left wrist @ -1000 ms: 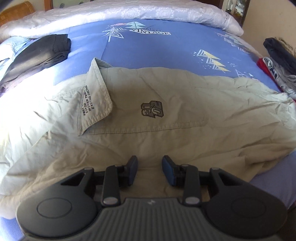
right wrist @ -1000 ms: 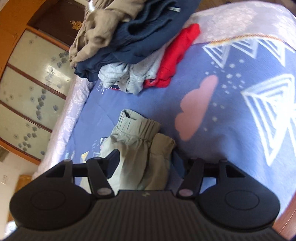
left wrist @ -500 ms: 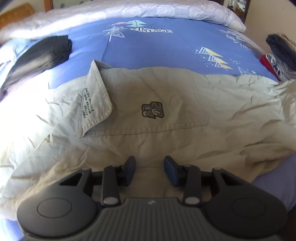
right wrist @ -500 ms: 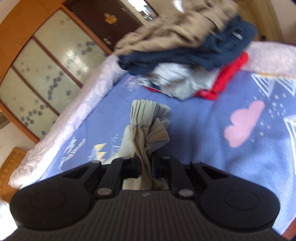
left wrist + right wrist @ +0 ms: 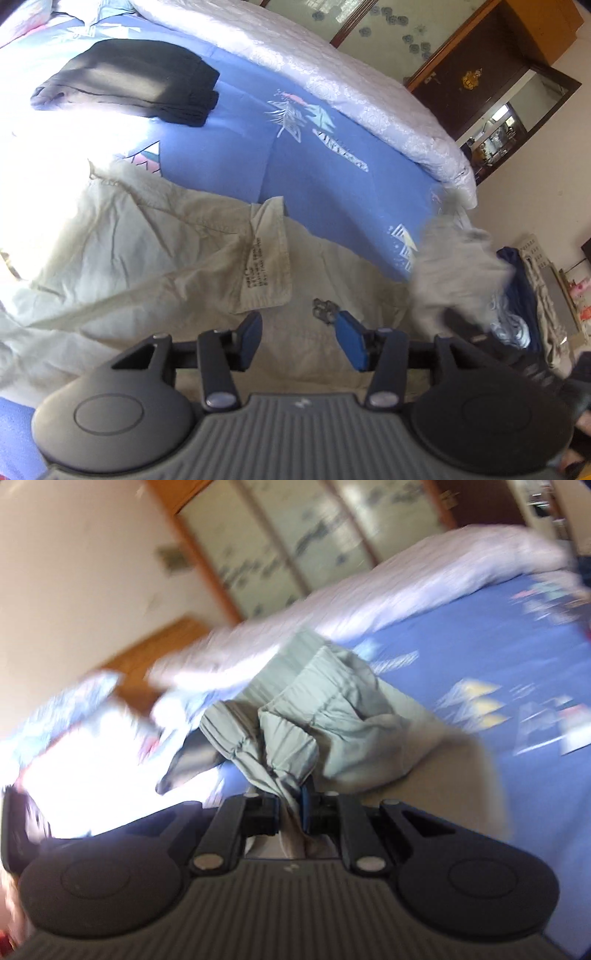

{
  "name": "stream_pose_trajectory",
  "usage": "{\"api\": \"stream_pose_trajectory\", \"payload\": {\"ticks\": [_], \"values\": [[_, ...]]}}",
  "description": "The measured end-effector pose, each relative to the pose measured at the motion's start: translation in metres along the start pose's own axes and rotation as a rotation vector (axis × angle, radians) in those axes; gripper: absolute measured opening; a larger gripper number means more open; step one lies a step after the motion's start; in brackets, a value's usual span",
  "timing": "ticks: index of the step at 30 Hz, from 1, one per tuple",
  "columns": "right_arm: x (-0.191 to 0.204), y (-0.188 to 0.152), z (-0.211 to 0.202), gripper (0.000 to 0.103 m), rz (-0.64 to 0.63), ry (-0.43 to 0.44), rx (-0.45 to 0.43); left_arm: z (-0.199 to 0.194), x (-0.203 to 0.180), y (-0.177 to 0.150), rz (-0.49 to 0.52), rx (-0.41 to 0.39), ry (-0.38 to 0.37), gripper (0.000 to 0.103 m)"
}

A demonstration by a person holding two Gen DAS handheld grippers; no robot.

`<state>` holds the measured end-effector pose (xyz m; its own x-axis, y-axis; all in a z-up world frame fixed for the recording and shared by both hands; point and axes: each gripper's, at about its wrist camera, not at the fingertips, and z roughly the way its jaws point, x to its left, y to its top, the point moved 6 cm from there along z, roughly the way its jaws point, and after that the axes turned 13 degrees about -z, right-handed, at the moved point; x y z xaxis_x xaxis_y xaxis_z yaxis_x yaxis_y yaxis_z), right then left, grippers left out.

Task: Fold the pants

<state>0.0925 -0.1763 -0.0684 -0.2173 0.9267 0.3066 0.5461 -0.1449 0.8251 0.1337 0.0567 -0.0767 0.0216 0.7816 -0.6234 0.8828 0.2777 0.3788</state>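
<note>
Khaki pants (image 5: 192, 258) lie spread and wrinkled across the blue patterned bedspread (image 5: 332, 173), pocket flap with printed text turned up near the middle, folded black garment (image 5: 125, 81) well apart at the far side near the white quilt (image 5: 369, 96). Left gripper (image 5: 297, 338) hovers just over the pants fabric with jaws wide apart, nothing between the blue pads. Right gripper (image 5: 290, 808) is clamped narrow on a bunched end of the pants (image 5: 295, 731), gathered elastic hem lifted off the bedspread (image 5: 480, 657); that view is motion-blurred, with the wooden wardrobe (image 5: 280, 546) behind.
</note>
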Motion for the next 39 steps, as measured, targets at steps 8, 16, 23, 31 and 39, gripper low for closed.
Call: {"api": "stream_pose_trajectory", "payload": {"ticks": [8,16,23,31,39], "values": [[0.019,-0.043,0.014,0.045,-0.002,0.2,0.195,0.008,-0.001,-0.005,0.013,0.035,-0.022,0.044],[-0.051,-0.038,-0.063,0.044,0.11,-0.026,0.049,0.044,-0.054,-0.027,0.219,0.072,-0.024,0.043],[-0.115,-0.111,-0.058,0.008,0.512,-0.04,0.113,0.087,-0.043,-0.061,0.49,0.026,0.304,0.034],[-0.085,-0.078,-0.107,0.041,0.358,-0.061,-0.002,0.034,-0.04,-0.039,0.431,-0.066,0.39,0.038],[-0.048,-0.076,-0.074,0.041,0.219,-0.03,0.06,0.011,0.007,-0.021,0.308,-0.096,0.501,0.038]]}}
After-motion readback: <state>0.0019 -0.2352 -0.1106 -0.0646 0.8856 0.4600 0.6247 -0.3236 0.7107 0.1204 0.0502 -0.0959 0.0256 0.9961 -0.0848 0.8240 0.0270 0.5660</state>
